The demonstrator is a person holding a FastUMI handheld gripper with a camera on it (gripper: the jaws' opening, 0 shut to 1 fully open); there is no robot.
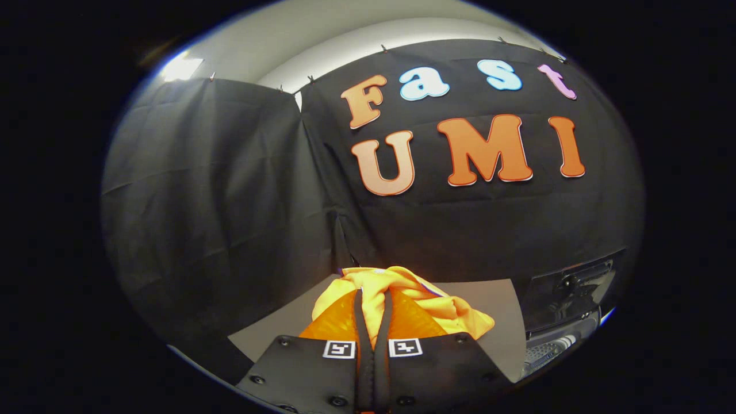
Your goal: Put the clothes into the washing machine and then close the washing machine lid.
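Currently my claw (372, 313) is clenched on the yellow-orange garment (402, 299): both fingers (361, 322) stand almost together, with a thin fold of the cloth pinched in the narrow gap between them. I read this as a firm grasp, since cloth shows on both sides of the finger pair and runs down between the inner faces.

Garment: bunched and crumpled, it rises just ahead of the fingertips and spills mostly to the right of the claw. A small purple edge shows along its upper fold. I cannot tell whether the bulk of it rests on the surface or hangs from the grip.

Two square black-and-white markers (339, 349) sit on the claw body, one at the base of each finger.

Beneath and beyond the garment lies a pale grey table (494, 299), bare to the right of the cloth and in a narrow strip to the left.

Further right, at the far side of the table, I see the washing machine (560, 339): a dark raised lid (575, 284) with a glossy face and a latch-like fitting near its middle, and below it a light-coloured ribbed part of the machine's opening. The lid stands open. The garment is well apart from the machine, still outside it.

Black booth cloth (218, 190) hangs behind everything, with a pale ceiling above it.
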